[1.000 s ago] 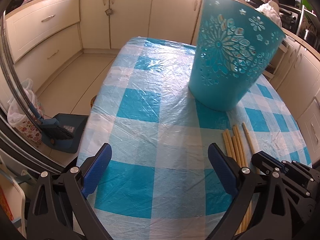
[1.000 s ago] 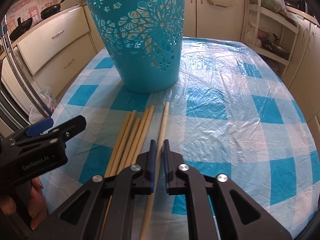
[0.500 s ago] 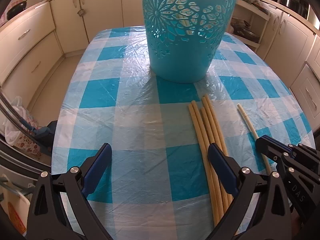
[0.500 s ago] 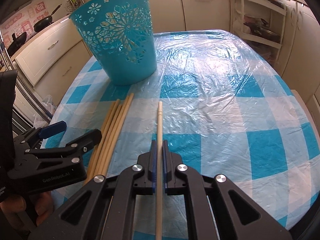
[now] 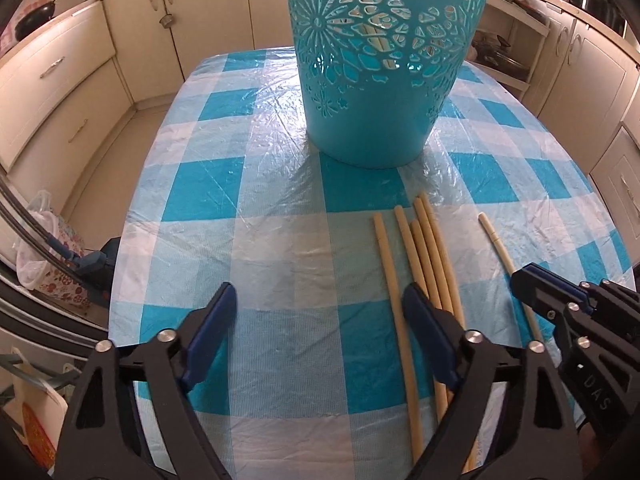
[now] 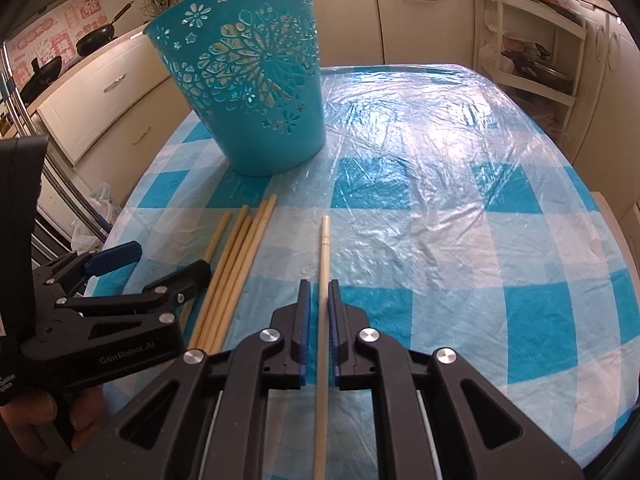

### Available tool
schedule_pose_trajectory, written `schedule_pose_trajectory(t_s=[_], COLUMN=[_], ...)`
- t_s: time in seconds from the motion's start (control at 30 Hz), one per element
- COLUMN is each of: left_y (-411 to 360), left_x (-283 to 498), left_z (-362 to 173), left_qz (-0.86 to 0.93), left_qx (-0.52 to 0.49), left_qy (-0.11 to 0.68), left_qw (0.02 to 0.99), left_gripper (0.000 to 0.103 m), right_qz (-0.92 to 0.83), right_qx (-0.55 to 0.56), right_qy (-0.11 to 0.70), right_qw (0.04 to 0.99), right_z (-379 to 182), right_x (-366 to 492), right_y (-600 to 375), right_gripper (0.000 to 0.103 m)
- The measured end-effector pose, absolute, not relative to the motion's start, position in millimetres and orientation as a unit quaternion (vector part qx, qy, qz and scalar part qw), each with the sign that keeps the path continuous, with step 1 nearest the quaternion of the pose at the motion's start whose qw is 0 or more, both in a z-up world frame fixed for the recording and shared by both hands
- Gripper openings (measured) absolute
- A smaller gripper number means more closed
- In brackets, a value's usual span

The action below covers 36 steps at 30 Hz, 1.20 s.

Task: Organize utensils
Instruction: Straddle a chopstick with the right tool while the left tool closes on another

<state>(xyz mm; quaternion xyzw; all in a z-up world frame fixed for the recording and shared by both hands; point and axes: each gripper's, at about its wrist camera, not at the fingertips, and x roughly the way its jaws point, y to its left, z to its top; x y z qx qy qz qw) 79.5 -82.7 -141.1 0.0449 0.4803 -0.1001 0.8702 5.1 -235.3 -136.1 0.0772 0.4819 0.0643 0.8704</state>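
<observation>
Chopsticks, long pale wooden ones, are what is being tidied, and one single pale wooden chopstick [image 6: 322,320] sits between the blue pads of the right claw [image 6: 317,304]. That claw is narrowed right down around it, with a thin gap still visible on each side in the right wrist view, so whether the pads truly pinch it cannot be told. The stick points away toward the basket and appears to lie along the desk. To its left, just apart from it, five more pale wooden chopsticks [image 5: 420,264] lie side by side in a loose bundle. The left claw [image 5: 320,316] hovers beside them, its jaws wide but closing; one stick at the bundle's left edge passes just inside its right finger, and nothing is pressed. Beyond the sticks stands a tall turquoise plastic basket [image 6: 256,92] with cut-out flower patterns, upright on the blue-and-white checked desk [image 6: 440,208] under clear plastic. Pale sticks show through its holes, so some seem already stowed. The step in hand appears to be picking up; next, each stick must be lifted, tipped upright and lowered into the basket's open top.
</observation>
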Motion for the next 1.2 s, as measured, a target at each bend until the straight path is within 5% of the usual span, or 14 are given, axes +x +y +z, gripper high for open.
schedule_pose_trajectory(t_s=[0.23,1.0,1.2], left_y=[-88,-97,-98], left_x=[83,84,83], left_z=[-137,-136,-136], left_qz=[-0.129,-0.152,-0.163], left_qx=[0.059,0.082,0.084], left_qy=[0.471,0.469,0.467], left_qw=[0.871,0.866,0.865], left_gripper=[0.023,0.017,0.007], right_qz=[0.046,0.061,0.064], right_qx=[0.066,0.071,0.073], right_qy=[0.478,0.474,0.474], right_qw=[0.875,0.876,0.875], right_z=[-139,-141,-141], right_x=[13,19,19], right_y=[-239,-246,-246], right_gripper=[0.007,0.007,0.007])
